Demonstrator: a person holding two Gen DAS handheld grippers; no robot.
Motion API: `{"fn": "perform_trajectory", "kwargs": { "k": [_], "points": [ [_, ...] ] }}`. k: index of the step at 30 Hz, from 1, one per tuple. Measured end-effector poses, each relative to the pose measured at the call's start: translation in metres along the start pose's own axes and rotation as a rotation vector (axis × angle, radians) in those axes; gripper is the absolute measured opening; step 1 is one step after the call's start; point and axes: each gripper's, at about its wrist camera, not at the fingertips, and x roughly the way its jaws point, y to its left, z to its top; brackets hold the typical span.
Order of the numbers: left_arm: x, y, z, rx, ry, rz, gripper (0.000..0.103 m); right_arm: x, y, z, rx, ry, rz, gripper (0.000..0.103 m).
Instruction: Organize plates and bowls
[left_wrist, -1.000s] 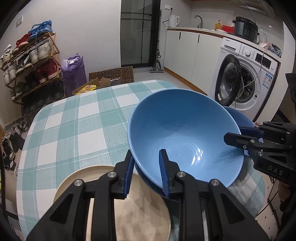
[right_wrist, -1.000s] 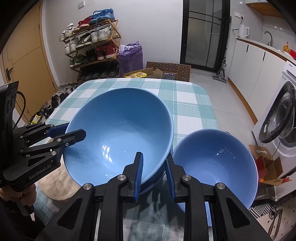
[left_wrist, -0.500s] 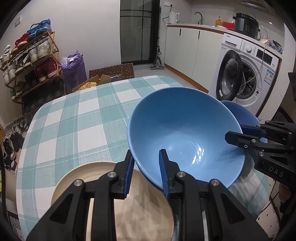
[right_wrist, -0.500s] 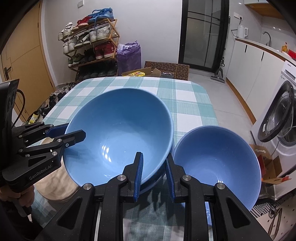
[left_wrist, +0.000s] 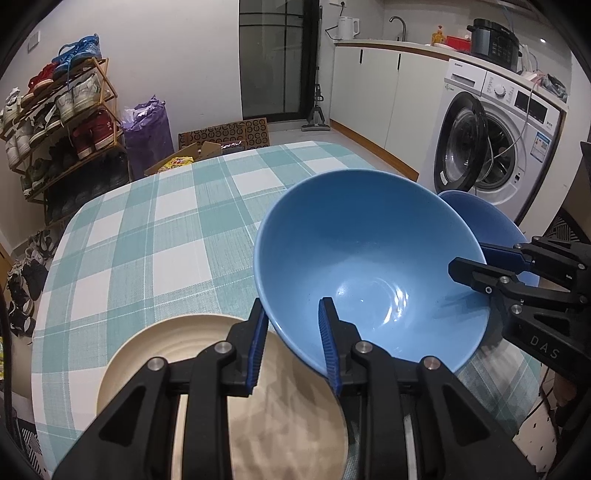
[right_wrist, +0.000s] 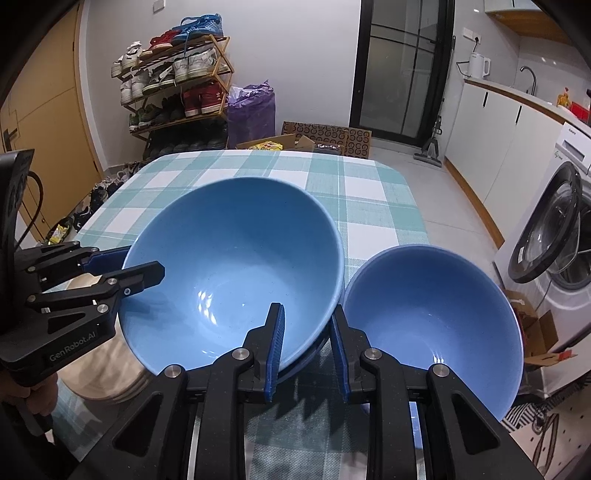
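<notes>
The left gripper (left_wrist: 291, 334) and the right gripper (right_wrist: 306, 341) each pinch the rim of the large blue bowl (left_wrist: 369, 266) from opposite sides, the left's jaws just starting to ease apart while the right's stay clamped. Since a second ago the bowl has scarcely shifted, hanging tilted over the checked table (left_wrist: 147, 229); that loosening suggests a handover or set-down is near, with stacking not yet done. Both tools point steeply downward, side by side. Just beside the held bowl sits a smaller blue bowl (right_wrist: 432, 314), and a beige plate (left_wrist: 192, 369) lies under the left fingers.
</notes>
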Motion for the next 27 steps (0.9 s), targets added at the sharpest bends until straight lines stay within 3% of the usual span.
{"fn": "perform_trajectory", "kwargs": {
  "k": [4, 6, 13, 16, 18, 21, 24, 27],
  "points": [
    [0.001, 0.001, 0.0, -0.002, 0.006, 0.001, 0.034, 0.001, 0.001, 0.001, -0.013, 0.005, -0.006, 0.025],
    [-0.001, 0.001, 0.0, -0.002, -0.001, 0.003, 0.045, 0.001, 0.002, 0.0, -0.029, 0.003, -0.013, 0.03],
    [-0.009, 0.008, 0.003, -0.029, -0.015, -0.005, 0.055, -0.01, -0.01, 0.0, 0.018, -0.055, 0.009, 0.033],
    [-0.013, 0.009, 0.006, -0.034, -0.025, -0.01, 0.06, -0.019, -0.017, 0.001, 0.053, -0.086, 0.04, 0.053],
    [-0.016, 0.009, 0.008, -0.035, -0.033, -0.011, 0.079, -0.025, -0.02, 0.003, 0.065, -0.105, 0.062, 0.065],
    [-0.021, 0.007, 0.01, -0.031, -0.052, -0.017, 0.087, -0.033, -0.025, 0.003, 0.085, -0.132, 0.073, 0.076],
    [-0.024, 0.005, 0.013, -0.03, -0.066, -0.023, 0.1, -0.038, -0.031, 0.002, 0.104, -0.134, 0.082, 0.082],
    [-0.027, 0.0, 0.017, -0.02, -0.075, -0.036, 0.102, -0.043, -0.036, 0.0, 0.115, -0.145, 0.077, 0.085]
  ]
}}
